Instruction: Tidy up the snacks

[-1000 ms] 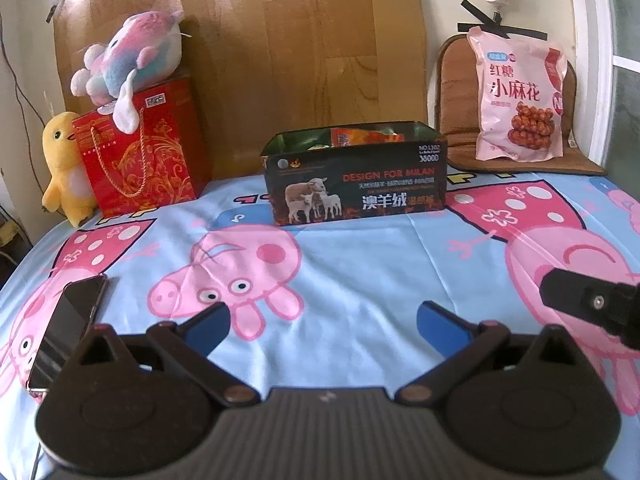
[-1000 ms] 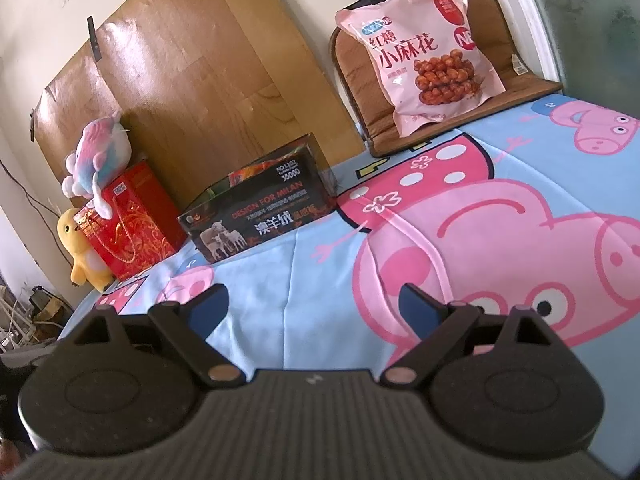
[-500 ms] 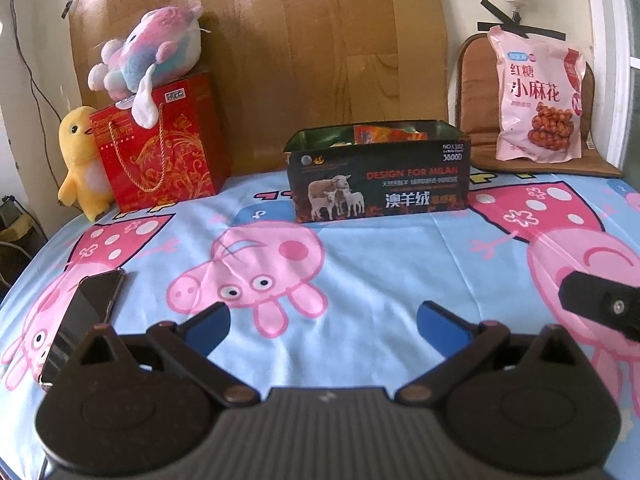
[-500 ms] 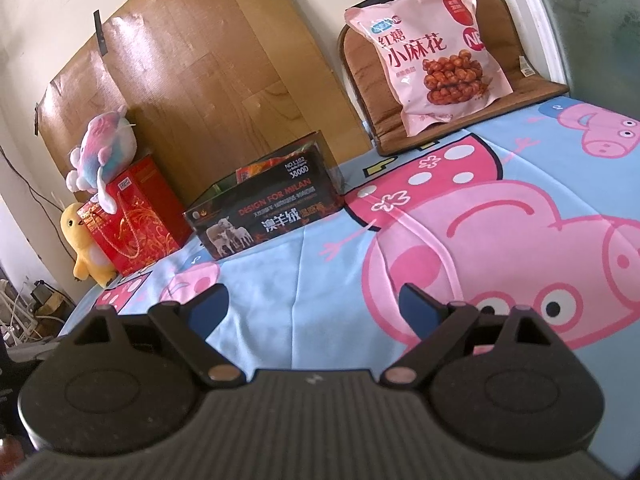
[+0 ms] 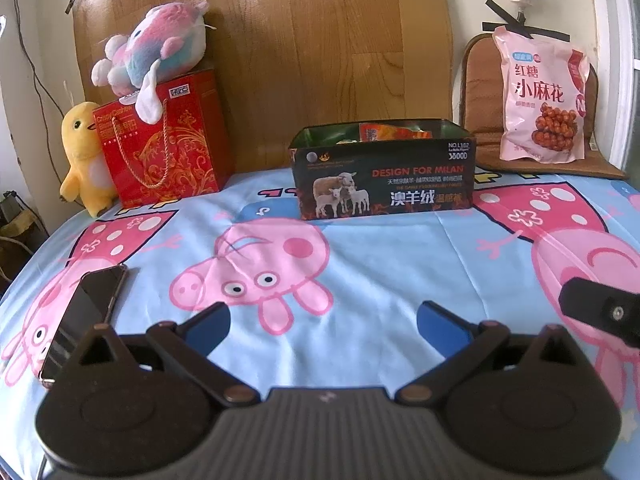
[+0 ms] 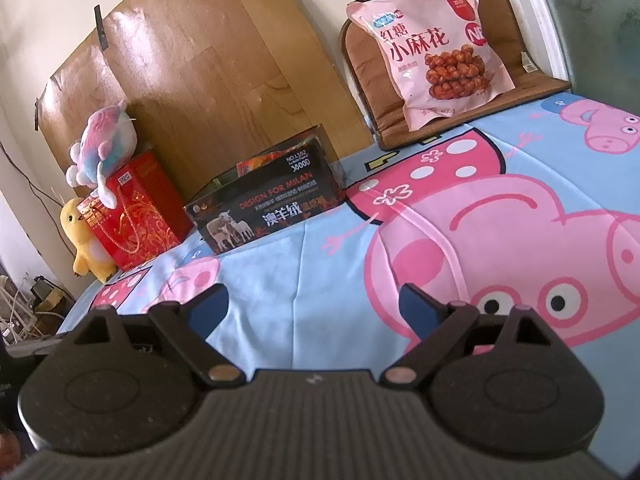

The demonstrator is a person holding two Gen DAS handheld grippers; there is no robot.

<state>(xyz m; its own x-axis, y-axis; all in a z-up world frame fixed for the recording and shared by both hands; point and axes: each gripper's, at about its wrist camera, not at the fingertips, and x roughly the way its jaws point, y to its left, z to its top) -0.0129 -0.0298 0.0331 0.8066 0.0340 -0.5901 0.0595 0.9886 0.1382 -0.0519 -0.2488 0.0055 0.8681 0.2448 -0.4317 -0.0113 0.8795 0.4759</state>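
Observation:
A dark open box [image 5: 382, 176] printed "DESIGN FOR MILAN" stands at the back middle of the bed, with an orange snack packet [image 5: 390, 133] showing inside. It also shows in the right wrist view [image 6: 266, 210]. A big pink snack bag [image 5: 542, 98] leans on a brown cushion [image 5: 486, 120] at the back right; it also shows in the right wrist view [image 6: 434, 46]. My left gripper [image 5: 322, 322] is open and empty, low over the sheet, well short of the box. My right gripper [image 6: 314, 306] is open and empty.
A phone [image 5: 82, 314] lies on the cartoon pig sheet [image 5: 380, 264] by my left fingers. A red gift bag [image 5: 164, 138], a pastel plush [image 5: 154, 50] on it and a yellow duck plush [image 5: 82, 158] stand back left. A wooden board [image 5: 320, 40] leans behind.
Both grippers have pulled back and risen a little; the box and pink bag look smaller and farther. Both stay open and empty. Nothing on the bed has moved.

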